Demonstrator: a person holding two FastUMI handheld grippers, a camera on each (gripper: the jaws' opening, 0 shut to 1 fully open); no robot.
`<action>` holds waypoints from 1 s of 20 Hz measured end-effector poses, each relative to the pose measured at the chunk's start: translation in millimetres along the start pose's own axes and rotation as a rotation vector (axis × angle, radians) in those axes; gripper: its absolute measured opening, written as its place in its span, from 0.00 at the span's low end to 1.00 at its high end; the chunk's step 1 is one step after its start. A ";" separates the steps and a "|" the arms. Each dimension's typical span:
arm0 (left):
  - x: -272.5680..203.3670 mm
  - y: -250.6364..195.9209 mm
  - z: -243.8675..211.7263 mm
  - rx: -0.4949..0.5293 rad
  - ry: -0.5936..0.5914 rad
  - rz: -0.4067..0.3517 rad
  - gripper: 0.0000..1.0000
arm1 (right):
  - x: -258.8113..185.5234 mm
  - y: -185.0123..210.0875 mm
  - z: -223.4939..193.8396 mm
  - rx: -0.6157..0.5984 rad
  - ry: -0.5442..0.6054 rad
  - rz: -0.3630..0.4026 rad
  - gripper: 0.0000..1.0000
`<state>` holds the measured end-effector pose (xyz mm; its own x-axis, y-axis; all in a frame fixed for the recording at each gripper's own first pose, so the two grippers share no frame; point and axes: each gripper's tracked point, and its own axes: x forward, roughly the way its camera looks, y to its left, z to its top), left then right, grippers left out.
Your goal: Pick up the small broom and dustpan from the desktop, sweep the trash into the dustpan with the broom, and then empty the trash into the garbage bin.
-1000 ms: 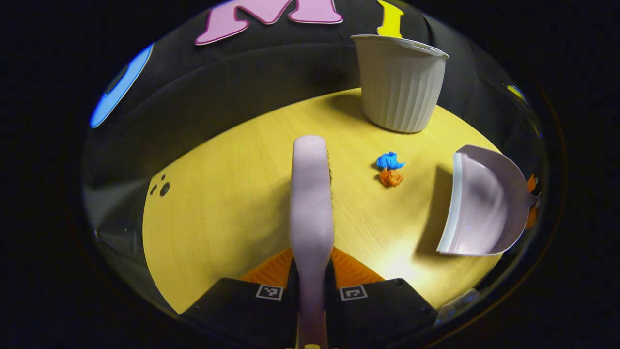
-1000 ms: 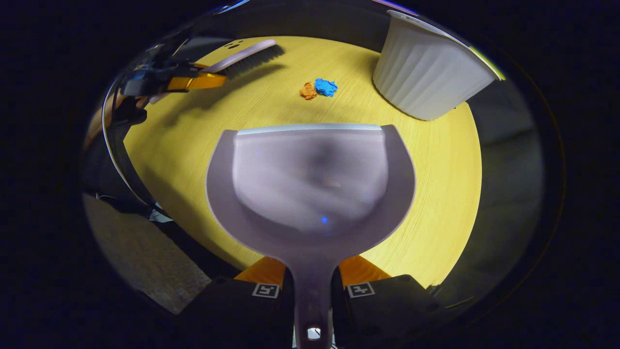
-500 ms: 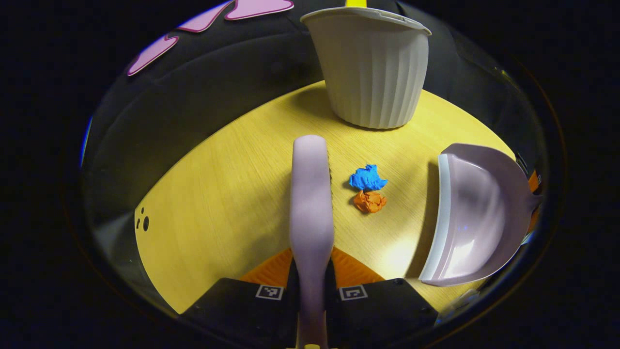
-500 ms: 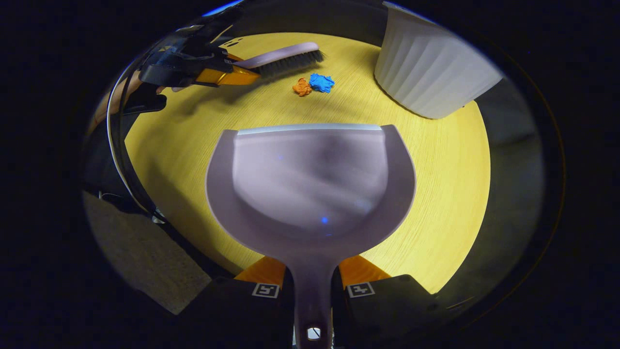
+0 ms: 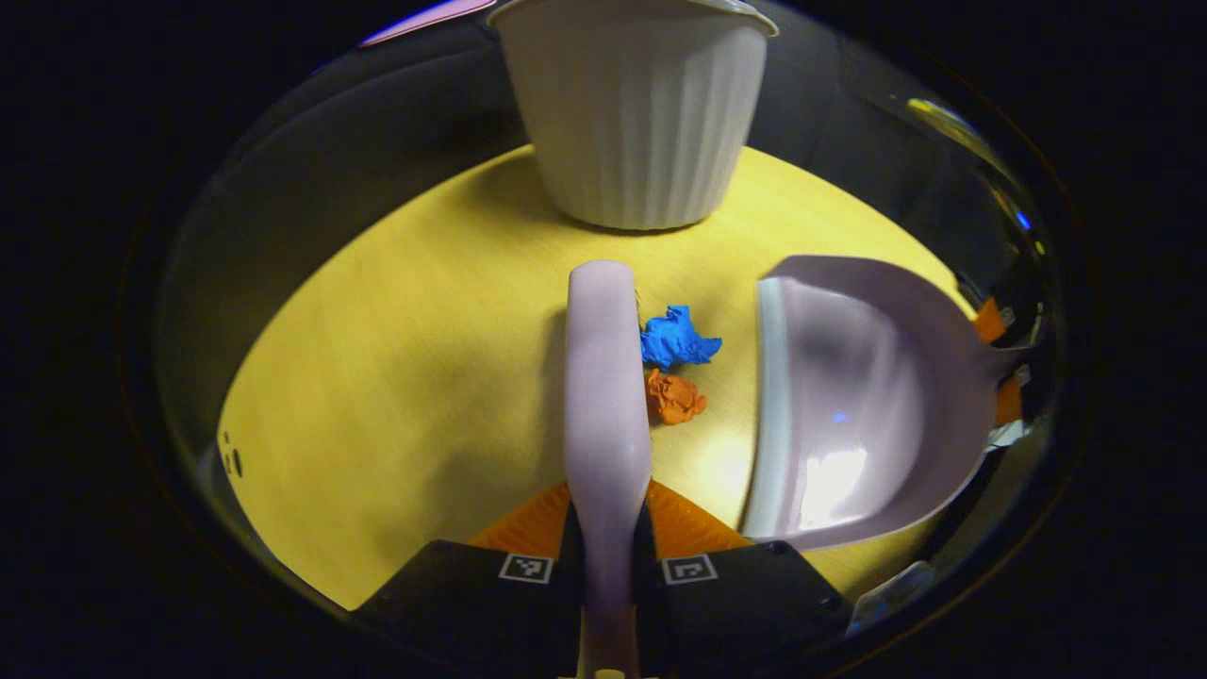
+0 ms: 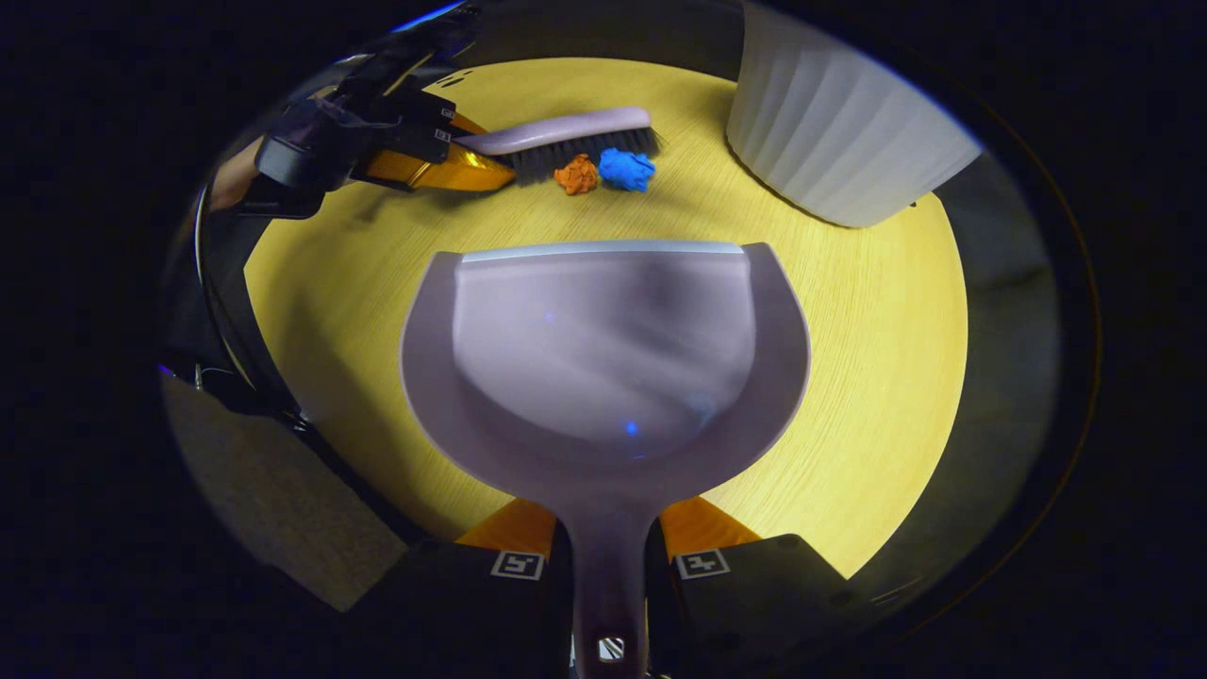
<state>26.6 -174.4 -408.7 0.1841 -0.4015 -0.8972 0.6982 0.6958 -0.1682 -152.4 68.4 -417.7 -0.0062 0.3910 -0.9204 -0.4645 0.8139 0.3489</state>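
- Desktop (image 6: pixel 877 377), a yellow wood-grain surface, is carrying everything in play; it is giving a flat run between trash and pan, which a sweep needs.
- Garbage bin (image 5: pixel 636 113), white and ribbed, is standing upright at the far side of the desktop, near the trash but apart from it, so the emptying step will probably call for only a short carry.
- Dustpan (image 6: pixel 603 349) is being held by its handle in the right gripper (image 6: pixel 608 566), both fingers pressing on the handle. Its pale front lip is facing the trash with bare desktop between them, so it is waiting as a catcher, apparently tilted lip-down; whether the lip is touching the wood I cannot tell.
- Broom (image 5: pixel 608 377) is being gripped by its handle in the left gripper (image 5: pixel 608 556), jaws clenched on it from both sides. In the right gripper view its dark bristles are sitting just behind the trash, on the side away from the pan, which is where a push toward the pan has to start.
- Blue paper wad (image 5: pixel 677 339) and orange paper wad (image 5: pixel 673 398) are lying side by side against the bristles, between broom and dustpan, not yet swept in. My judgement: the sweep is just beginning, and light wads like these could skip sideways past the lip.
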 end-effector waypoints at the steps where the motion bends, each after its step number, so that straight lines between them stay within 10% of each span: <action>1: -5.7 -25.9 -0.4 -0.022 0.004 -0.108 0.27 | 0.4 -0.6 -1.8 -0.013 -0.008 -0.001 0.36; 6: -31.9 -43.5 11.9 -0.063 -0.025 -0.153 0.26 | 9.0 -1.8 -8.3 -0.033 -0.038 -0.001 0.35; 20: -120.9 45.3 -49.4 -0.210 -0.141 0.299 0.28 | -83.6 -1.8 3.8 0.249 -0.173 -0.102 0.36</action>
<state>1.8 -64.8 -328.1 0.4616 -0.2307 -0.8566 0.4452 0.8954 -0.0012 -147.7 35.9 -340.8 0.1897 0.3519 -0.9166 -0.2241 0.9244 0.3085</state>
